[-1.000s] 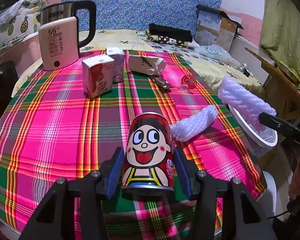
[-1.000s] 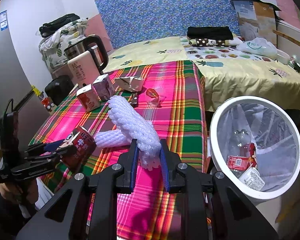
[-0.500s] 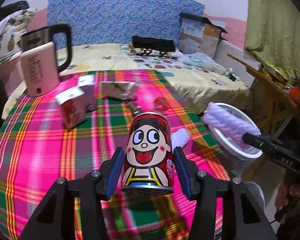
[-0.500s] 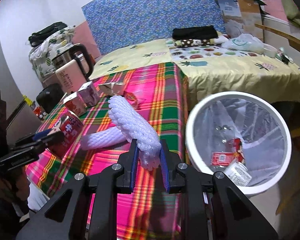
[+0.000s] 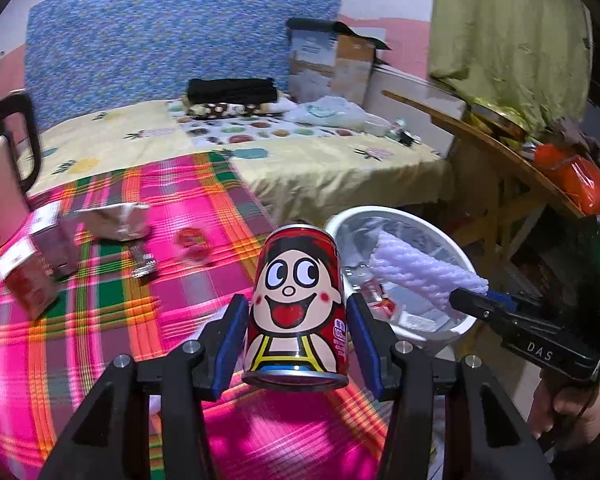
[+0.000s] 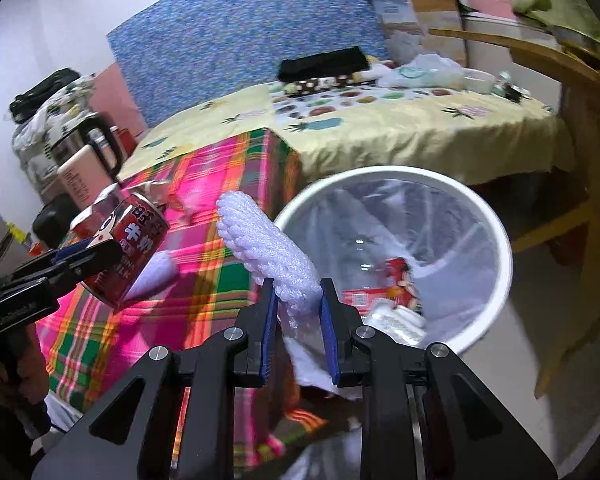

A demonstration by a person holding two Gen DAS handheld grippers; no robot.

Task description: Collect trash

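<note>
My left gripper (image 5: 296,320) is shut on a red milk can with a cartoon face (image 5: 296,300) and holds it above the plaid table's right edge; the can also shows in the right wrist view (image 6: 128,248). My right gripper (image 6: 296,308) is shut on a white foam net sleeve (image 6: 268,256), held at the near left rim of the white trash bin (image 6: 496,224). In the left wrist view the sleeve (image 5: 420,272) hangs over the bin (image 5: 456,248). The bin has a clear liner and holds some red and white packaging.
Milk cartons (image 5: 32,280), a crumpled carton (image 5: 112,220), a red wrapper (image 5: 192,240) and another foam sleeve (image 6: 156,276) lie on the plaid tablecloth (image 5: 80,360). A kettle (image 5: 0,184) stands at the left. A bed (image 5: 300,152) lies behind, a wooden table (image 5: 500,152) at the right.
Both grippers have swung right toward the bin, each keeping its load. The foam sleeve now hangs at the bin's rim, and the can has left the table's middle for its right edge.
</note>
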